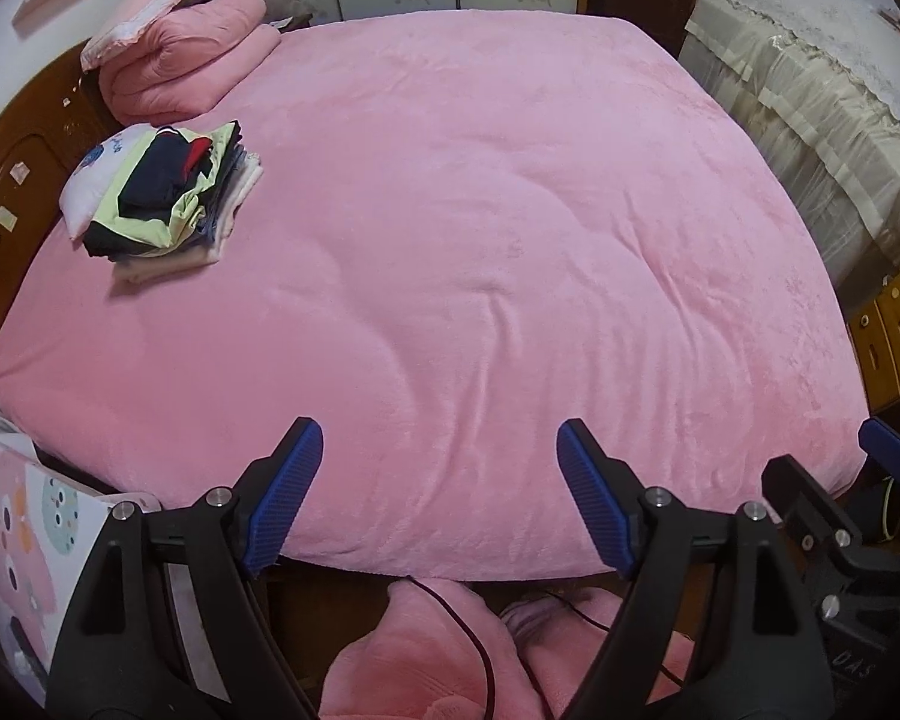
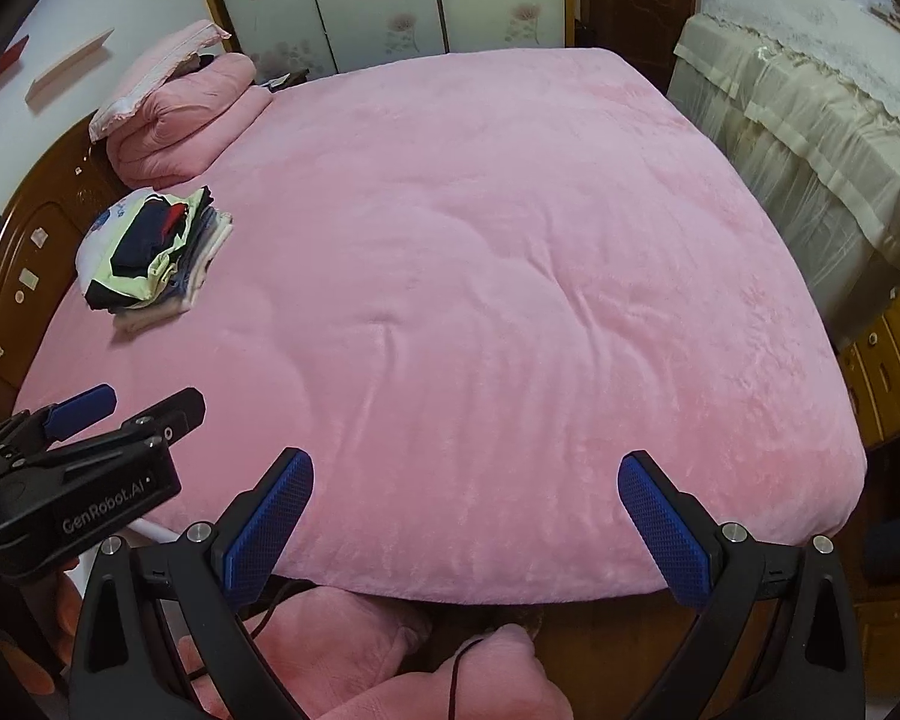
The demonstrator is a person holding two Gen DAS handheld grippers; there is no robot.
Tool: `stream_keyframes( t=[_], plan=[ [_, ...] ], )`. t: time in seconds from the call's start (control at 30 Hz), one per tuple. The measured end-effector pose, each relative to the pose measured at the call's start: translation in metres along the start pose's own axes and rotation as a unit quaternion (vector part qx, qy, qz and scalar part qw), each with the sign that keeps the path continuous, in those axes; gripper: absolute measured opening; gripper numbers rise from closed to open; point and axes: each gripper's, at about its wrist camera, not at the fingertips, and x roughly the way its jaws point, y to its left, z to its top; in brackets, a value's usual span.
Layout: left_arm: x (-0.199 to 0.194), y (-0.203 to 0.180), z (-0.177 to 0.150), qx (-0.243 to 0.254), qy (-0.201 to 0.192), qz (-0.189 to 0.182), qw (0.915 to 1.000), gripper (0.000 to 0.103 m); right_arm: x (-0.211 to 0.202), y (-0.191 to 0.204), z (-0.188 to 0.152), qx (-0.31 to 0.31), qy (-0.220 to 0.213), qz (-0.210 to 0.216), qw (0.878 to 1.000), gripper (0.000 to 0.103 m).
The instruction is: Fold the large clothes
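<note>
Your left hand-held gripper [image 1: 440, 495] and right hand-held gripper [image 2: 465, 525] both hover over the near edge of the bed [image 1: 480, 252], blue pads spread wide — neither grips anything. A stack of folded clothes [image 1: 168, 198] sits near the bed's far-left corner, by the wooden headboard [image 1: 24, 180], just in front of a rolled pink quilt [image 1: 180, 60] — well apart from both grippers.
</note>
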Motion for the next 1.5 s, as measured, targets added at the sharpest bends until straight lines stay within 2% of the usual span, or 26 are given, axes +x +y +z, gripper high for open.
stream_keyframes(
  t=[0.23, 0.27, 0.3, 0.33, 0.57, 0.77, 1.13, 1.5],
  plan=[
    [-0.008, -0.001, -0.003, -0.013, -0.019, -0.008, 0.9997, 0.088, -0.004, -0.023, 0.003, 0.037, -0.018, -0.009, 0.999, 0.103],
    [-0.011, -0.003, -0.004, -0.013, -0.023, -0.014, 0.9996, 0.092, -0.003, -0.029, 0.003, 0.044, -0.019, -0.011, 0.999, 0.103],
    [-0.012, -0.004, -0.004, -0.013, -0.025, -0.019, 0.9994, 0.101, -0.004, -0.033, 0.003, 0.050, -0.021, -0.013, 0.998, 0.103],
    [-0.013, -0.005, -0.005, -0.013, -0.027, -0.024, 0.9993, 0.103, -0.005, -0.037, 0.003, 0.057, -0.023, -0.013, 0.998, 0.103],
    [-0.015, -0.012, -0.004, -0.007, -0.025, -0.031, 0.9992, 0.103, -0.007, -0.046, 0.002, 0.047, -0.026, -0.012, 0.998, 0.103],
    [-0.017, -0.015, -0.002, -0.005, -0.029, -0.033, 0.9990, 0.103, -0.008, -0.033, 0.002, 0.025, -0.027, -0.010, 0.999, 0.103],
    [-0.015, -0.017, 0.004, 0.003, -0.029, -0.037, 0.9989, 0.103, -0.006, -0.024, 0.006, 0.023, -0.027, -0.007, 0.999, 0.103],
    [-0.012, -0.011, 0.010, -0.013, -0.026, -0.036, 0.9989, 0.103, 0.000, -0.015, 0.012, 0.010, -0.024, -0.002, 1.000, 0.103]
  ],
)
